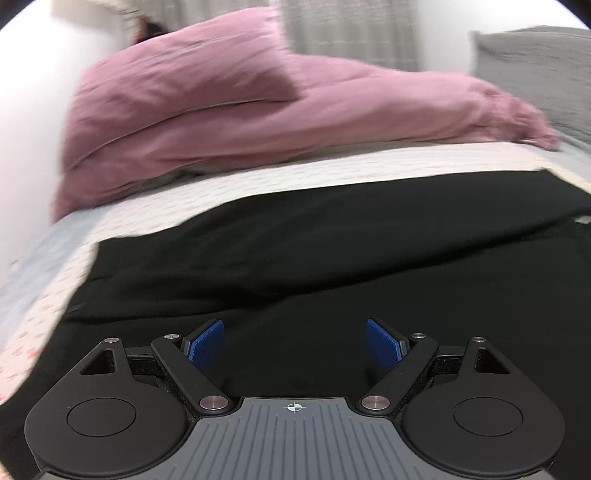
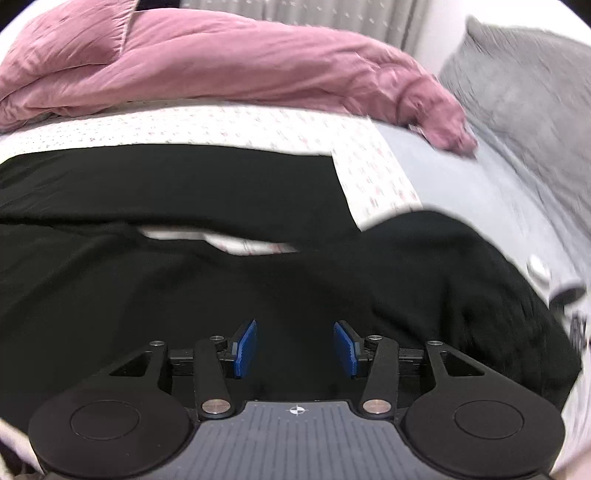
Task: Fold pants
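Pants [image 1: 332, 251]: black, spread flat across patterned sheet [image 1: 258, 181].
Handling: soft, limp, likely light; best pinched at hem or waistband edge.
Left gripper [image 1: 294, 341]: fingers spread, empty.
Right gripper [image 2: 295, 345]: fingers parted, nothing pinched.

Pink duvet [image 1: 207, 110] bunched on patterned sheet [image 2: 229, 125], grey pillow [image 2: 524, 107] beside — curtain [image 1: 347, 29] behind

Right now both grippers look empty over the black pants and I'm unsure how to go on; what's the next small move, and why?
Probably lower the right gripper onto the rumpled end of the black pants and pinch it. Both it and the left gripper stand open with nothing between the pads, and that end lies bunched while the rest lies fairly flat on the bed sheet.
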A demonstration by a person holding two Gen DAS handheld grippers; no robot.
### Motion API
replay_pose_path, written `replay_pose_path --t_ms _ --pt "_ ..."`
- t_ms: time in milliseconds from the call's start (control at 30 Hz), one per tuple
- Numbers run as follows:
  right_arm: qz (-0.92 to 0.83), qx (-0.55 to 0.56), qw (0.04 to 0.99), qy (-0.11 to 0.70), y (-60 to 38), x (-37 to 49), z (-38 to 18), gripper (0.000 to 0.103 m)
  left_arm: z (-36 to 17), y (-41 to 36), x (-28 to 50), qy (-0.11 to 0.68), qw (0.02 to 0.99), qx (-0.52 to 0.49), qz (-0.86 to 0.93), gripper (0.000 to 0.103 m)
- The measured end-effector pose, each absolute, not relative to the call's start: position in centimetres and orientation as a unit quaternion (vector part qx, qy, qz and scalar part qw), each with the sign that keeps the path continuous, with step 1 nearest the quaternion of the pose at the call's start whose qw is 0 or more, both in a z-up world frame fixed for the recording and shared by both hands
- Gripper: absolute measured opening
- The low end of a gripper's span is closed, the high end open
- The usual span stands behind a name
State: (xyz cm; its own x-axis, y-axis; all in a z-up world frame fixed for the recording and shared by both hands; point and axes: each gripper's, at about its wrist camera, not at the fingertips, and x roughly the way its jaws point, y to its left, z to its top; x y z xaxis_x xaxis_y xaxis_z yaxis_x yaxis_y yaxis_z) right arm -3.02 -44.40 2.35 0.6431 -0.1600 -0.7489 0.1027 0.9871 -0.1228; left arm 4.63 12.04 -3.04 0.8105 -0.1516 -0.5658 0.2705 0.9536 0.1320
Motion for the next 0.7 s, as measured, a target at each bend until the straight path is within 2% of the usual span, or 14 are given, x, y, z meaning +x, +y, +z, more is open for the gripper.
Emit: replay_pose_path --t_ms 267,367,400,467,567,700 --pt "-0.153 0.014 0.854 0.498 -47.0 -4.0 -2.2 0.045 -4.4 6.5 2.9 0.275 0.927 0.153 -0.204 0.086" --pt "-0.153 0.051 0.858 0.487 -48.5 -4.4 -3.1 0.045 -5.3 5.8 2.8 0.275 0.921 0.172 -0.218 0.086" --pt "-0.147 0.064 0.863 0.478 -48.8 -4.5 -3.2 0.039 -5.5 5.8 2.9 0.280 0.919 0.172 -0.219 0.086" --pt "-0.124 0.079 0.871 0.469 -48.9 -4.6 -3.4 0.010 -5.9 5.7 2.9 0.290 0.916 0.169 -0.218 0.086" --pt "-0.128 0.059 0.872 0.470 -48.1 -4.8 -2.8 0.004 -6.0 5.9 2.7 0.301 0.913 0.159 -0.224 0.086" --pt "-0.144 0.053 0.862 0.483 -48.2 -4.6 -2.5 0.004 -6.5 7.0 3.4 0.325 0.908 0.117 -0.238 0.088"
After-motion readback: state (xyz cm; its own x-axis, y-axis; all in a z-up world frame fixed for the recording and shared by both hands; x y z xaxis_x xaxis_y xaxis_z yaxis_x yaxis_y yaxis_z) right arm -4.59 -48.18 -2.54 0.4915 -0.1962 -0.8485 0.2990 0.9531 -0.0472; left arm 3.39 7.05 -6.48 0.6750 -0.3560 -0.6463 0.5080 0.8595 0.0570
